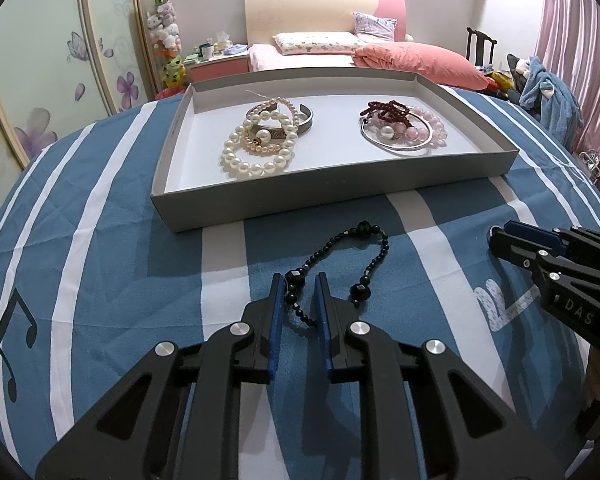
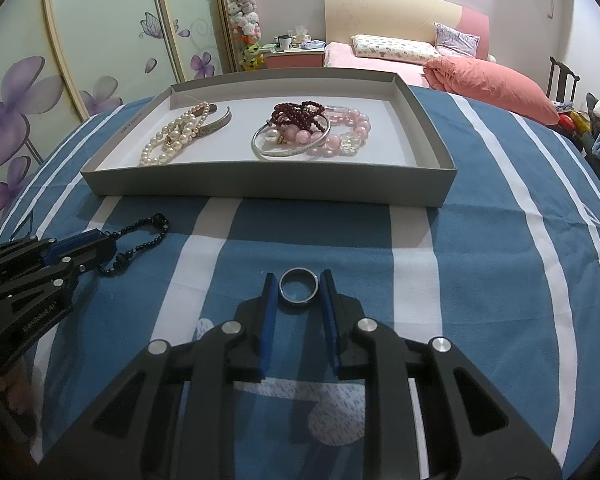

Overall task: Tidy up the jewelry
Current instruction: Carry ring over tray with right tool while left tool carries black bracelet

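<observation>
Below, each label names one element of the scene.

Left claw [image 1: 299,280]: released; its blue-padded fingers straddle one strand of the black bead necklace without visibly pinching it.

Black bead necklace [image 1: 370,232]: a loop of small glossy black beads with a few larger faceted ones, lying on the blue-and-white striped cloth [image 1: 100,264] just in front of the tray; in the right wrist view it shows at the far left [image 2: 156,224], partly behind the left claw [image 2: 100,246].

Right claw [image 2: 298,280]: released; the fingers flank the ring on either side, and whether the pads touch it cannot be told. In the left wrist view it enters from the right edge [image 1: 500,240].

Ring [image 2: 299,286]: a plain silver-grey metal band with a dark inner face, lying flat on the cloth between the fingertips.

Tray [image 1: 340,196]: a shallow grey cardboard box with a white floor, resting on the cloth beyond both claws.

Left group in tray: a white pearl bracelet [image 1: 256,156], overlapping a smaller peach-toned pearl strand and a patterned silver cuff [image 1: 304,120].

Right group in tray: a dark red bead string [image 2: 298,114] heaped on a pink bead bracelet [image 2: 340,140] and a thin silver bangle [image 2: 284,152].

Background: a bed with a coral duvet [image 1: 416,60].
</observation>
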